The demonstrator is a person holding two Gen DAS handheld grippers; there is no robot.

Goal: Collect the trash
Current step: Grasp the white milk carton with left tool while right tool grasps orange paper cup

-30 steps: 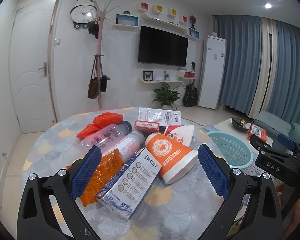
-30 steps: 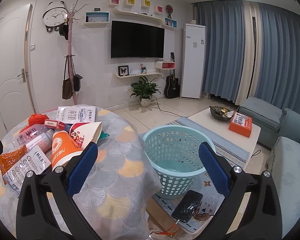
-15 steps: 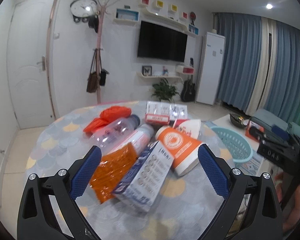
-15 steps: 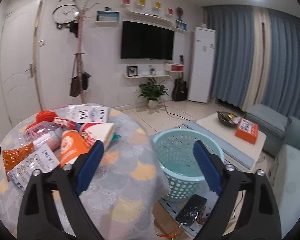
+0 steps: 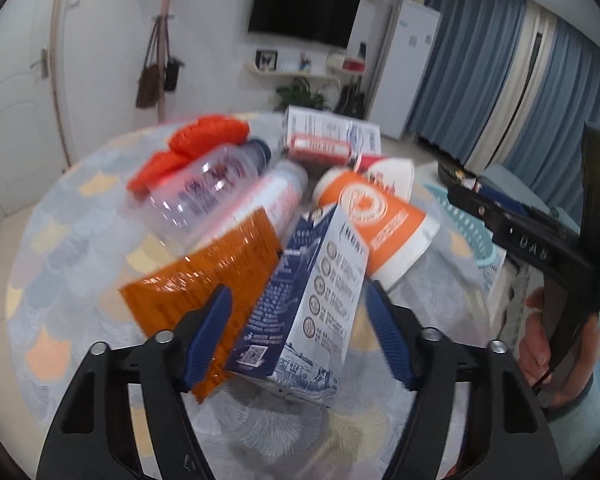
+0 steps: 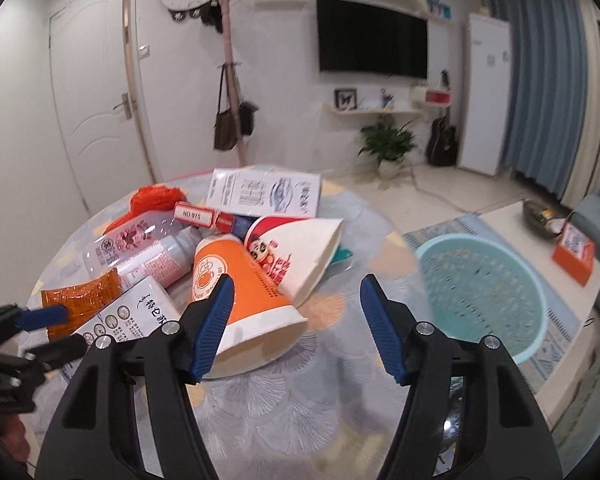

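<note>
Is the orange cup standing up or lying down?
Lying down. The orange cup rests on its side on the table, with its open mouth facing the right wrist camera.

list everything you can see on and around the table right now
milk carton: 1, blue and white, table front, between left fingers
snack wrapper: 1, orange, left of carton
orange cup: 1, lying on its side
cartoon cup: 1, white and red, behind it
bottles: 2, clear
plastic bag: 1, red-orange, far side
boxes: 2, white; red
basket: 1, teal, on floor
left gripper: open
right gripper: open
</note>
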